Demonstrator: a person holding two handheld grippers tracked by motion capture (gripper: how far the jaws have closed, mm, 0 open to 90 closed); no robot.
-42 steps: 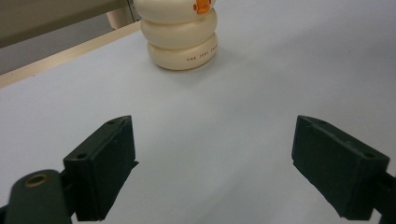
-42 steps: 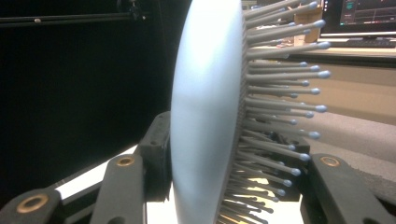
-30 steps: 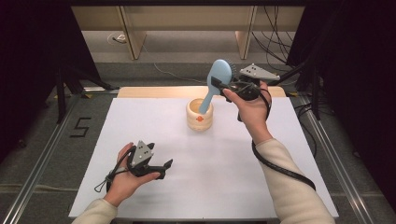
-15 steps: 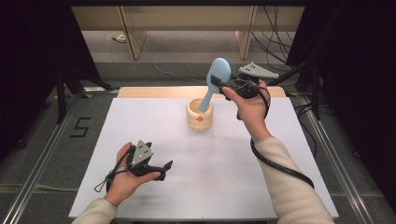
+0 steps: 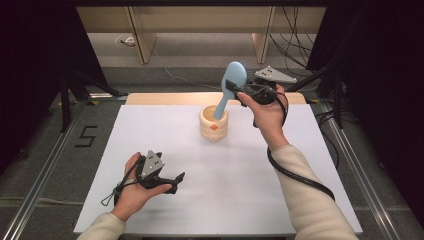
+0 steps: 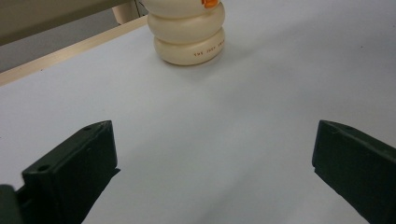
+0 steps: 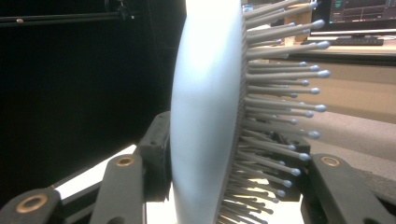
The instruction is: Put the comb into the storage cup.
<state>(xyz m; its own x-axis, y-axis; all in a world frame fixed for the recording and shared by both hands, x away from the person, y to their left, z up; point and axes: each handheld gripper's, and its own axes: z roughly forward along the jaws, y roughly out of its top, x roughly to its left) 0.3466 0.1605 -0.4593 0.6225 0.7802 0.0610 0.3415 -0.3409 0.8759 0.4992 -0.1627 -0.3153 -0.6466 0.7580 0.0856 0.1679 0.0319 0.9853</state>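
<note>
A light blue hairbrush stands tilted, its handle end dipping into a cream ringed cup with an orange mark at the table's far middle. My right gripper is shut on the brush just below its head; in the right gripper view the hairbrush sits edge-on between the jaws, bristles to the right. My left gripper rests low at the front left, apart from the cup. Its jaws have just been opening and stand wide with nothing between them. The left gripper faces the cup.
A white sheet covers the table, with a wooden strip along its far edge. A black cable trails from the right gripper along the sleeve. Metal rails and a floor mark "5" lie to the left.
</note>
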